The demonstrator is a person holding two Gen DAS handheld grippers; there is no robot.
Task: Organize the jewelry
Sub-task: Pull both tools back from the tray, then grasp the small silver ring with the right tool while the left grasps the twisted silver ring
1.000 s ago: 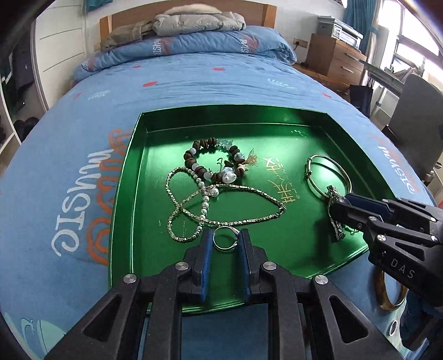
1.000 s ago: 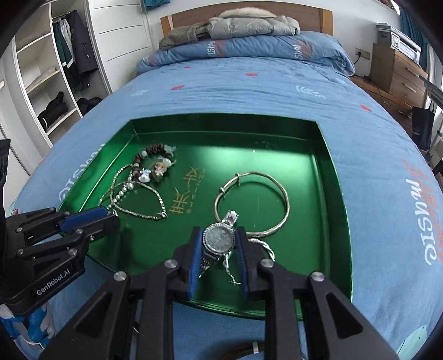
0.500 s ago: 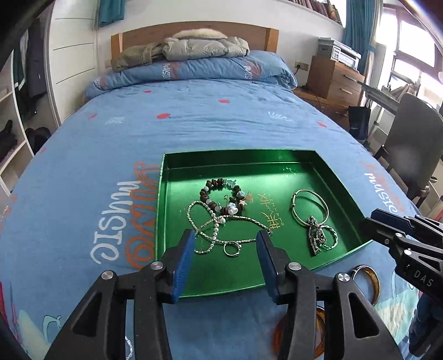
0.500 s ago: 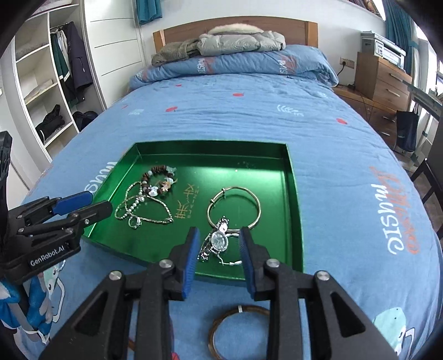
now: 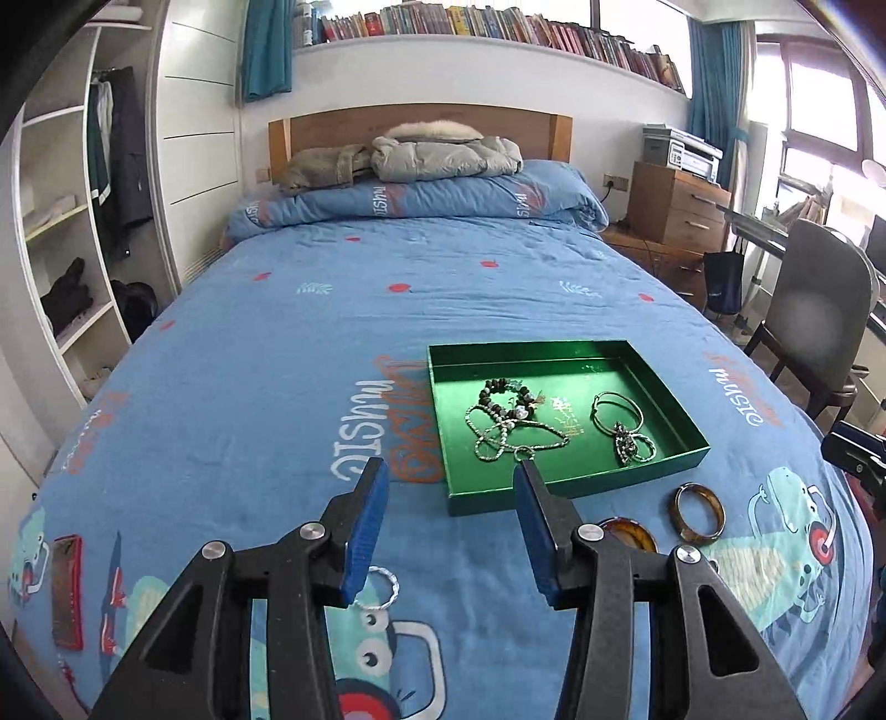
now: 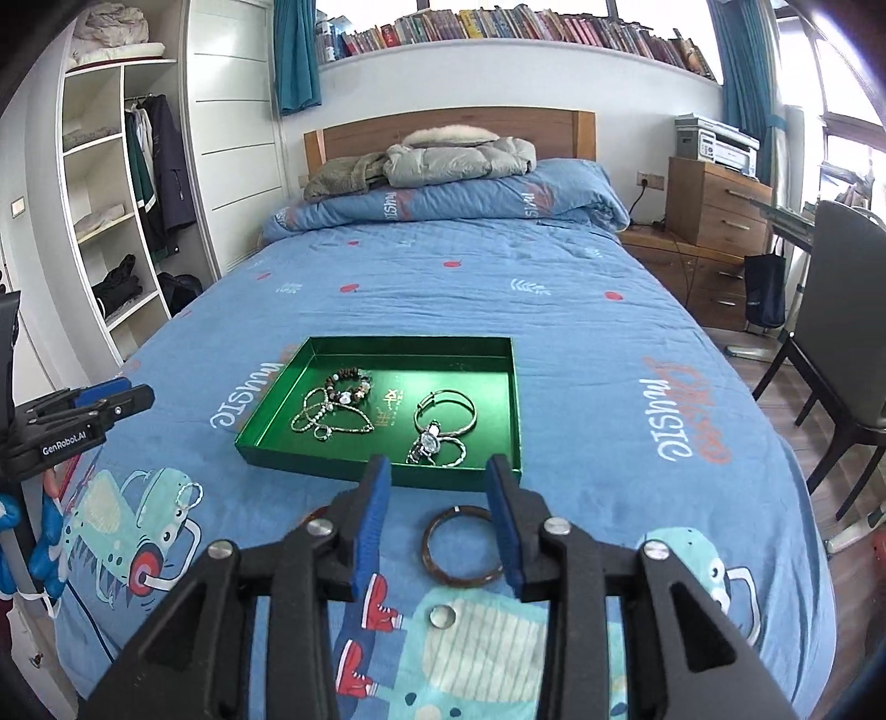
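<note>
Bedroom light is falling across a bed (image 6: 443, 288) dressed in a blue cartoon-print quilt, with a bookshelf (image 6: 498, 27) running along the wall above the headboard. One green tray (image 6: 498, 387) is sitting on the quilt, holding a beaded bracelet (image 6: 349, 385), a chain necklace (image 6: 332, 418), a silver bangle (image 6: 446, 410) and a watch (image 6: 427, 441). Two amber bangles (image 5: 696, 510) are lying just outside the tray, one between the right gripper (image 6: 437, 515)'s released jaws. The left gripper (image 5: 448, 526) is hovering with jaws released, empty.

I see bare bedspread (image 5: 232, 399) left of the green tray (image 5: 576, 490); bangles (image 5: 696, 510) (two, amber) block its near edge.
</note>
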